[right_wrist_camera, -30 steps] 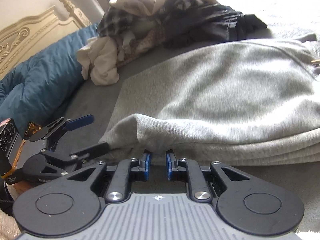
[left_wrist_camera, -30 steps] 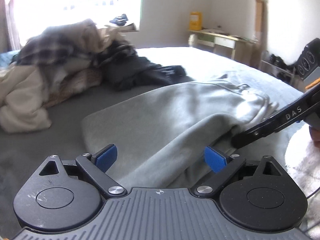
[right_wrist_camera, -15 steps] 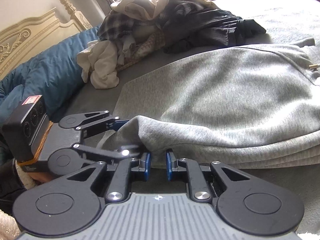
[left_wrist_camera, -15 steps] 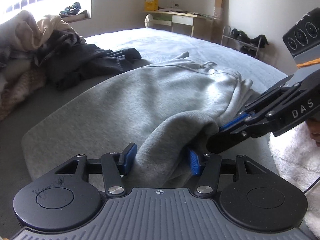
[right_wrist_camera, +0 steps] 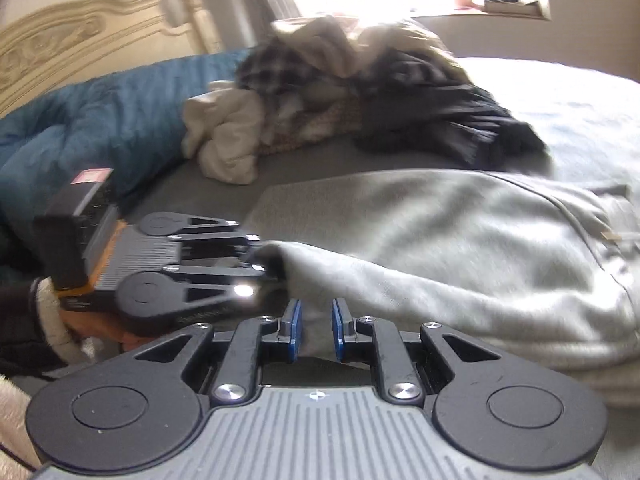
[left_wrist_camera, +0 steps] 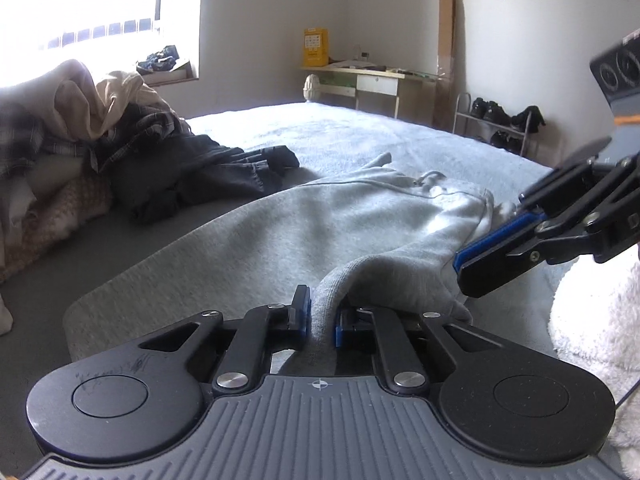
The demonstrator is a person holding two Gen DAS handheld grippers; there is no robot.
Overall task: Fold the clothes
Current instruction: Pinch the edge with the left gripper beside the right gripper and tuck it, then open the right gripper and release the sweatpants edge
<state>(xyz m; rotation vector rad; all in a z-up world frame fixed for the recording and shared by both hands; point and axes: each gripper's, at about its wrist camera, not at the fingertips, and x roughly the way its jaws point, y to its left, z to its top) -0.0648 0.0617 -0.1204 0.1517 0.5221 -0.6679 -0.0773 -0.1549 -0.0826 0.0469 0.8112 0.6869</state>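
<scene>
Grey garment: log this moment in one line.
left gripper shut on grey garment | right gripper shut on it | hem lifted off bed

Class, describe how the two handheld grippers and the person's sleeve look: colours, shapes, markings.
Both the left gripper and the right gripper have a ribbed grey body, two round black discs, black linkage arms with silver rivets and blue-padded jaws. The sleeve is dark with a fluffy cream cuff.
</scene>
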